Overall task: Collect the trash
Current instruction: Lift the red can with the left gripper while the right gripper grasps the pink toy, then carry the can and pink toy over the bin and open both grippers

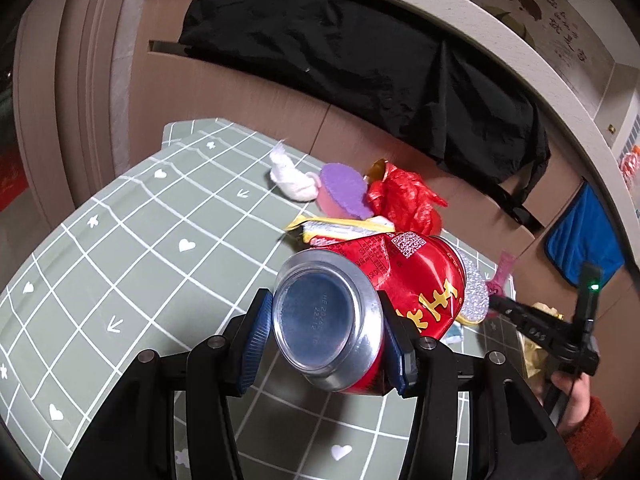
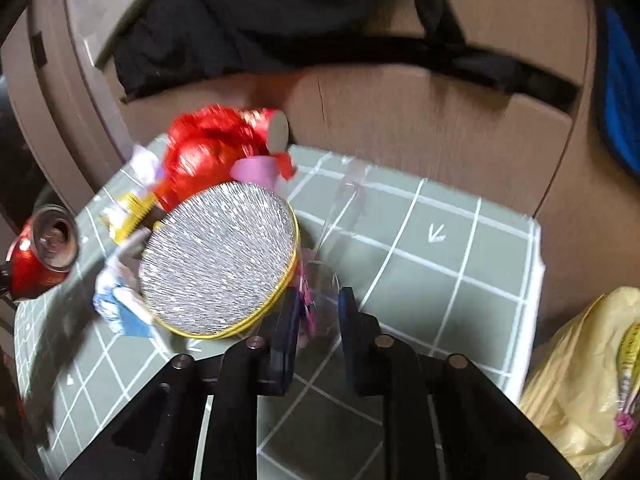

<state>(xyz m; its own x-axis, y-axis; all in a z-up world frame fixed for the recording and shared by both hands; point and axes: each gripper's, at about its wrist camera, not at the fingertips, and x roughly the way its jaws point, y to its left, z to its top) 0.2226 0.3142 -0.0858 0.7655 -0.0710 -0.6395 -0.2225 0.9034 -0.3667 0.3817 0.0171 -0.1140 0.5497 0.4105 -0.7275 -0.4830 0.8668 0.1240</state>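
My left gripper [image 1: 326, 322] is squeezing a red can [image 1: 360, 304], with one blue pad on each side of it. The can is dented, and its shiny silver bottom faces me. It is up in the air above the surface [image 1: 132, 264], which has a green cloth with white lines, hearts and arrows. Behind the can, near the far edge of the surface, the trash sits in a pile. A white crumpled tissue [image 1: 290, 178] is first. Touching it is a purple and pink sponge [image 1: 344, 192], and then a red plastic bag [image 1: 408, 200] all scrunched up. A yellow wrapper [image 1: 332, 229] lies flat just in front of them. Farther right is a sparkly silver disc with a yellow rim [image 2: 220, 260], lying next to the red bag. My right gripper [image 2: 319, 312] is beside that disc, near the right edge of the surface. A clear plastic wrapper with pink bits [image 2: 320, 280] is between its pads, and the pads look closed on it, but the picture is blurry. Past the right edge of the surface is a yellow plastic bag [image 2: 580, 380] with some things in it.
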